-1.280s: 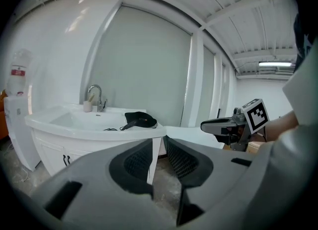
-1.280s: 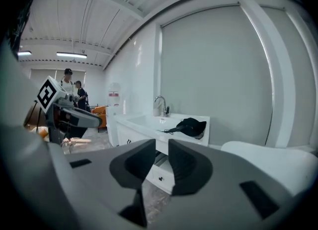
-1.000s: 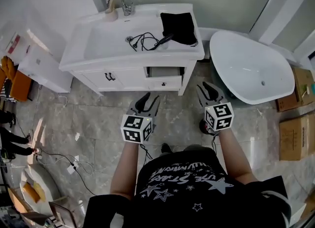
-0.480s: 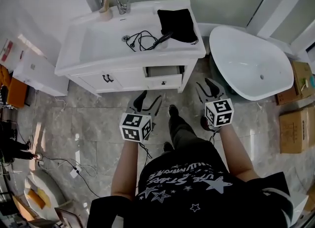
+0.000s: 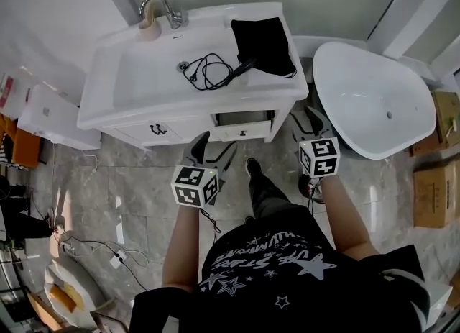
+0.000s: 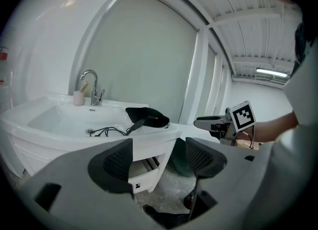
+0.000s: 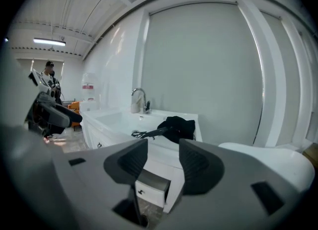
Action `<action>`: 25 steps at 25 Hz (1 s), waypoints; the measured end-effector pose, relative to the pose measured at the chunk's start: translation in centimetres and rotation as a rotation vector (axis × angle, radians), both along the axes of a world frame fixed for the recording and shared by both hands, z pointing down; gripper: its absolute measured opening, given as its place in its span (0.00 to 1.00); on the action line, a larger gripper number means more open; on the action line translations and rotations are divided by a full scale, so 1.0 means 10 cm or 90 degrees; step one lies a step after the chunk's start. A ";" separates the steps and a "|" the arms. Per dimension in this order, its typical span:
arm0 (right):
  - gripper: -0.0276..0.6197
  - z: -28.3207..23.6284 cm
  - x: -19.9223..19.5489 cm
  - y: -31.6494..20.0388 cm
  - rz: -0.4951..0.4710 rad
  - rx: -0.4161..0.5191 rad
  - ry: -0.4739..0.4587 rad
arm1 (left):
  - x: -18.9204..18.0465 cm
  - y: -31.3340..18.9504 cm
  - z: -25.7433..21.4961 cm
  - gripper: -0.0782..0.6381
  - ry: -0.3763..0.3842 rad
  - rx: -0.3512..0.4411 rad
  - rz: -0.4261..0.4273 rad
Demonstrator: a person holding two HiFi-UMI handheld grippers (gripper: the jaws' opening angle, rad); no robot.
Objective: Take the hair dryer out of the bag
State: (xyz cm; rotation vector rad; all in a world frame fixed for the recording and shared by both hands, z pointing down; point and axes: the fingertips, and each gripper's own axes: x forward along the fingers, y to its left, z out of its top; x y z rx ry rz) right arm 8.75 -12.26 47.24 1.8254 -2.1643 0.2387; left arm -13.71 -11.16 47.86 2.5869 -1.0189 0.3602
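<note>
A black bag (image 5: 264,42) lay on the white vanity (image 5: 108,101), at 3 o'clock from the basin. The hair dryer (image 5: 242,69) sat mostly inside it. Seen from above, its long axis ran from 2 to 8 o'clock, the slim black end poking out toward 8, with its cord (image 5: 205,73) tangled in the basin. The left gripper (image 5: 214,146) and right gripper (image 5: 307,117) hung by the vanity front, well apart from the bag. Their jaws were opening with nothing between them.

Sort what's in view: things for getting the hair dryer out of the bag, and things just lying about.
For the job: black bag, hair dryer poking out of it, cord in the sink.
Lying about: faucet, cup, bathtub, cardboard boxes.
</note>
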 end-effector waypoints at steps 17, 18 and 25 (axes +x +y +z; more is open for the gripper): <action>0.37 0.49 0.57 -1.58 -0.014 -0.121 0.123 | 0.63 -1.43 0.14 0.59 -0.032 -0.037 0.034; 0.39 0.54 0.58 -1.64 -0.019 -0.130 0.123 | 0.68 -1.48 0.15 0.59 -0.032 -0.038 0.038; 0.39 0.68 0.62 -1.93 -0.045 -0.154 0.210 | 0.96 -1.76 0.24 0.59 -0.047 -0.044 0.072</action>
